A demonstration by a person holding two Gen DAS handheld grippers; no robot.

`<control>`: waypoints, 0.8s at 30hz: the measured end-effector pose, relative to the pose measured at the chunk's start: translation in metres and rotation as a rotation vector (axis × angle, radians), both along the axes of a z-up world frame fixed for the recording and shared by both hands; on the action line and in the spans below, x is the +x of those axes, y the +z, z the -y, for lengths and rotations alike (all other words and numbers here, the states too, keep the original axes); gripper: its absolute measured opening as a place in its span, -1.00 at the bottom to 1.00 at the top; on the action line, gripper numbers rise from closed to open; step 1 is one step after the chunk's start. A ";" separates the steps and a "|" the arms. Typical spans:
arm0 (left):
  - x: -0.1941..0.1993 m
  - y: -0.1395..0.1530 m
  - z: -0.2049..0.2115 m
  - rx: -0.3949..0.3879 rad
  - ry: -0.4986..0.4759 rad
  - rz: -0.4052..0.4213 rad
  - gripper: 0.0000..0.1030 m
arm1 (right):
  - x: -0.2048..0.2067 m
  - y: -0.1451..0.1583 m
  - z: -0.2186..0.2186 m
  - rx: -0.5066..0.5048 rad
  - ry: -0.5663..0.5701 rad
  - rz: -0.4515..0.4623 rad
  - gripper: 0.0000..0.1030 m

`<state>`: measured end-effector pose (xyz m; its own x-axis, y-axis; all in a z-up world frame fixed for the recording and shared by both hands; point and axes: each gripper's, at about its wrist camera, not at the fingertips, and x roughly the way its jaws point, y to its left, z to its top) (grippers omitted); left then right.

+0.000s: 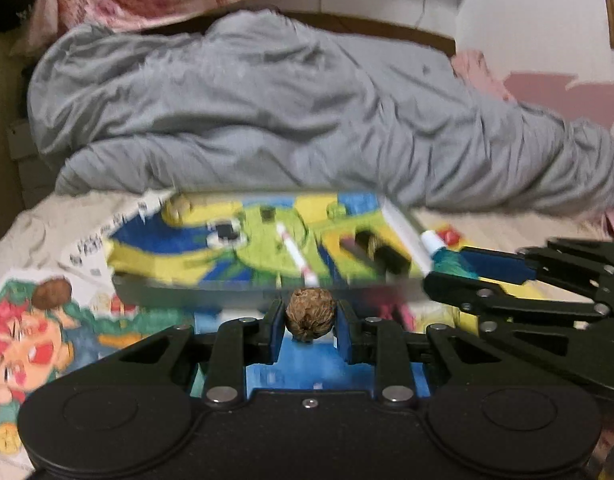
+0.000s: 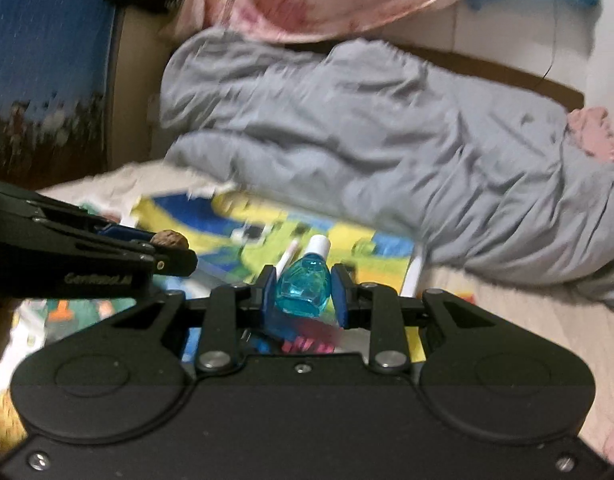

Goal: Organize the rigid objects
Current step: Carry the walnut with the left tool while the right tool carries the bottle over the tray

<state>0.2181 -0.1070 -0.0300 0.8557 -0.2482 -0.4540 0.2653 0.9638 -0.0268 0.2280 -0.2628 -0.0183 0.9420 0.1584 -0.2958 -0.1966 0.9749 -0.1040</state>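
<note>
While the left gripper (image 1: 310,316) pinched a walnut (image 1: 310,314), the right gripper (image 2: 303,290) clamped a blue bottle (image 2: 304,286). Both seemed mid-carry; next, each needed setting in the tray (image 1: 147,256) ahead.

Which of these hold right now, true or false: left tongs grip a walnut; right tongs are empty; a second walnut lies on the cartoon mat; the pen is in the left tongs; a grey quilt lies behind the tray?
1. Left tongs grip a walnut. True.
2. Right tongs are empty. False: they grip a blue bottle with a white cap.
3. A second walnut lies on the cartoon mat. True.
4. The pen is in the left tongs. False: it lies on the colourful tray.
5. A grey quilt lies behind the tray. True.
</note>
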 end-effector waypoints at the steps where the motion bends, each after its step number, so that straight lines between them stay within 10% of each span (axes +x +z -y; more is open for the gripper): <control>1: 0.003 0.005 0.002 -0.006 0.010 0.015 -0.44 | 0.002 0.004 0.004 0.003 -0.006 0.018 -0.58; 11: 0.063 0.035 0.027 -0.123 0.079 0.120 -0.44 | 0.048 0.002 0.037 0.062 -0.077 0.043 -0.58; 24: 0.135 -0.031 0.049 -0.192 0.083 -0.022 -0.44 | 0.089 -0.054 0.051 0.117 -0.122 -0.124 -0.58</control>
<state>0.3530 -0.1562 -0.0614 0.8673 -0.2612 -0.4237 0.1827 0.9589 -0.2171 0.3174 -0.3143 -0.0723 0.9137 0.0852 -0.3973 -0.0801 0.9964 0.0293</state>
